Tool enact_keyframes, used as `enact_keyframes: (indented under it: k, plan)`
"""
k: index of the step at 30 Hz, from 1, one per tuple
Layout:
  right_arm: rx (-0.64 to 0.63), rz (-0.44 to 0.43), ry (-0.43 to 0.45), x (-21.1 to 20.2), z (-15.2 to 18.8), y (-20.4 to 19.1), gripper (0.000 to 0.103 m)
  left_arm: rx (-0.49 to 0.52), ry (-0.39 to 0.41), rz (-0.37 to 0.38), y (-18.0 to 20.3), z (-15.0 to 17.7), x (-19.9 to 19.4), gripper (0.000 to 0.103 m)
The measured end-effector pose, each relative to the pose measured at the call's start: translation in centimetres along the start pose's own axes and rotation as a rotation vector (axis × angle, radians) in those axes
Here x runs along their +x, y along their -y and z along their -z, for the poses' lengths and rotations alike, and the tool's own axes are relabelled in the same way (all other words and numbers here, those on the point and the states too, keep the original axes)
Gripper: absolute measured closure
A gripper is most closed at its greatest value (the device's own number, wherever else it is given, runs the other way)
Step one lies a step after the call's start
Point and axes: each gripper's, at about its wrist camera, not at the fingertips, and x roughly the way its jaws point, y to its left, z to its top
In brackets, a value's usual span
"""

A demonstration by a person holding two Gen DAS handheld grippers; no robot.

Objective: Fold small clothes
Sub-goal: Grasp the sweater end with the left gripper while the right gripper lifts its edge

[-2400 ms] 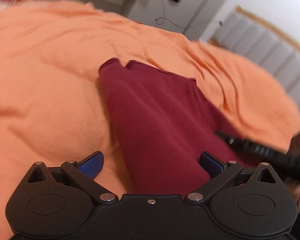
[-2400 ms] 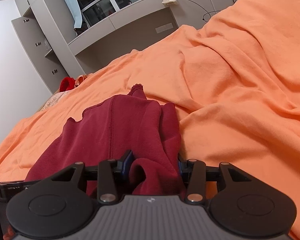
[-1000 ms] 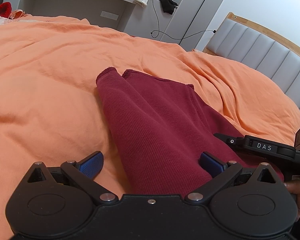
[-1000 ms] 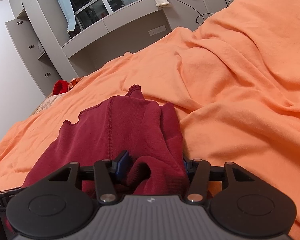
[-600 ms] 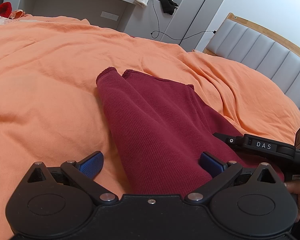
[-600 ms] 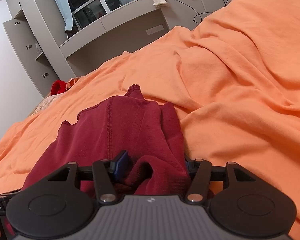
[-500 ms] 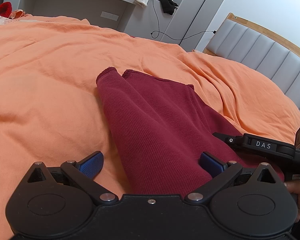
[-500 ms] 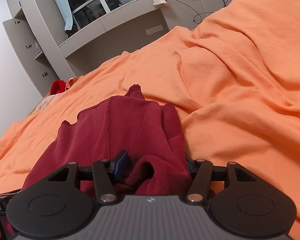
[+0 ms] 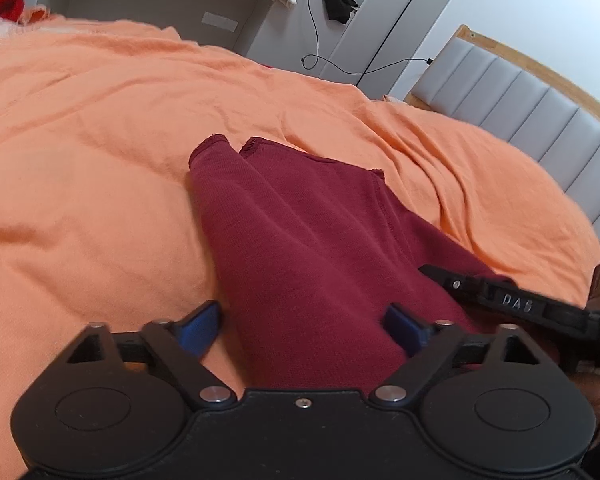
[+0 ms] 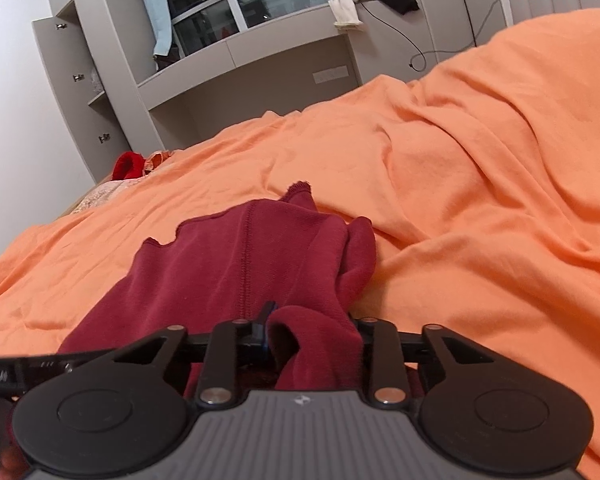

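Note:
A maroon knit garment (image 9: 300, 220) lies on the orange bedspread (image 9: 80, 200), stretched toward both grippers. My left gripper (image 9: 302, 330) straddles its near end. Its jaws are closing, and the blue pads (image 9: 200, 328) stand at the cloth's edges without squeezing it. In the right wrist view the garment (image 10: 240, 248) shows a seam and a wavy hem. My right gripper (image 10: 310, 328) is closing on a bunched fold of it. One blue pad (image 10: 266, 320) presses the fold; the other is hidden behind cloth. The right gripper's black arm (image 9: 500, 300) shows at the left view's right edge.
A padded grey headboard (image 9: 540, 112) stands at the bed's far right. Grey built-in shelves and a ledge (image 10: 260, 60) run behind the bed, with clothes (image 10: 348, 4) and a cable hanging off. A red item (image 10: 128, 164) lies at the bed's far corner. Wrinkled orange bedspread surrounds the garment.
The right jaws have narrowed onto the bunched fold of maroon cloth. The left jaws have come in a little toward the garment's edges. The garment itself lies as before.

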Motion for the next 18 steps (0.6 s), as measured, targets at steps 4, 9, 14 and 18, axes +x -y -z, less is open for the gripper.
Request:
enact_keyframes:
  k: [4, 9, 14, 18]
  plan:
    - [-0.042, 0.000, 0.016, -0.4, 0.1, -0.7, 0.076, -0.070, -0.018, 0.044, -0.9, -0.3, 0.2, 0.037]
    - [-0.077, -0.002, 0.049, -1.0, 0.2, -1.2, 0.078, -0.067, -0.012, 0.052, -0.5, -0.3, 0.4, 0.053]
    - [-0.183, 0.015, 0.118, -2.0, 0.0, -2.8, 0.080, 0.036, 0.044, 0.006, 1.4, -0.6, -0.4, 0.068]
    - [-0.347, 0.031, 0.219, -3.2, 0.4, -5.8, 0.081, 0.057, 0.095, 0.011, 1.9, -1.5, -1.3, 0.076]
